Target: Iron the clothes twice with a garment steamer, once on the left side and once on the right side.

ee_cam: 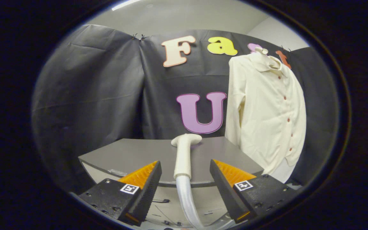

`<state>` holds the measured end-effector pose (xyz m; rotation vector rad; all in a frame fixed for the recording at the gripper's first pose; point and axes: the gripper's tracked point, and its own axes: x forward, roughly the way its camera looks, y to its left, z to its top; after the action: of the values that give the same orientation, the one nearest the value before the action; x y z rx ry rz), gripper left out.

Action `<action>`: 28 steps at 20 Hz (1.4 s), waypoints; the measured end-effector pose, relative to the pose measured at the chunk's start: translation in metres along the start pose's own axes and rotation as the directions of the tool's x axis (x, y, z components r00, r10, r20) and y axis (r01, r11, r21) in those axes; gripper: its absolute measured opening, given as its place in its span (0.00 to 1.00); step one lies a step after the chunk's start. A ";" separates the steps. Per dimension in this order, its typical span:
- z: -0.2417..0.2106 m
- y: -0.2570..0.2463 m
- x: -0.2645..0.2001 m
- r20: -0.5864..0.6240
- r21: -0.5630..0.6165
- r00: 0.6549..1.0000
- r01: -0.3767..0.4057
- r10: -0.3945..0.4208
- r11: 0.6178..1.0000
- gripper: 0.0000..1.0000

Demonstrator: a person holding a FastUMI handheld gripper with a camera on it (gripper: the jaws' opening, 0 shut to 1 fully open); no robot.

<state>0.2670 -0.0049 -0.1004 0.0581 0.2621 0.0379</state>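
A cream garment steamer head (184, 153) lies on the grey table (133, 153), its nozzle pointing away and its pale hose (185, 201) trailing down over the table's front edge. The handle runs between my two fingers, which stand apart on either side without touching it; my gripper (185, 167) is open. A cream button-up shirt (267, 111) hangs upright on a hanger beyond the table's right corner, its front with dark buttons facing me.
The table is a grey slab with a rounded front edge and a pale cabinet face (168, 201) below it. Black cloth walls close the booth behind and to the left.
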 end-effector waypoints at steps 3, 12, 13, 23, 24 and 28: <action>-0.009 0.002 0.041 -0.076 -0.037 0.997 0.025 -0.028 0.999 0.93; -0.038 -0.003 0.097 -0.236 -0.035 0.965 0.113 -0.118 0.993 0.72; -0.040 -0.006 0.099 -0.241 -0.021 0.962 0.127 -0.129 0.992 0.63; -0.023 -0.013 0.093 -0.124 0.145 0.987 0.123 -0.105 0.982 0.37; -0.023 -0.013 0.091 -0.120 0.136 0.987 0.121 -0.105 0.983 0.37; -0.011 -0.004 0.078 -0.073 0.060 0.994 0.080 -0.076 0.995 0.35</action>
<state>0.3393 -0.0052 -0.1313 0.1089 0.3362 -0.0462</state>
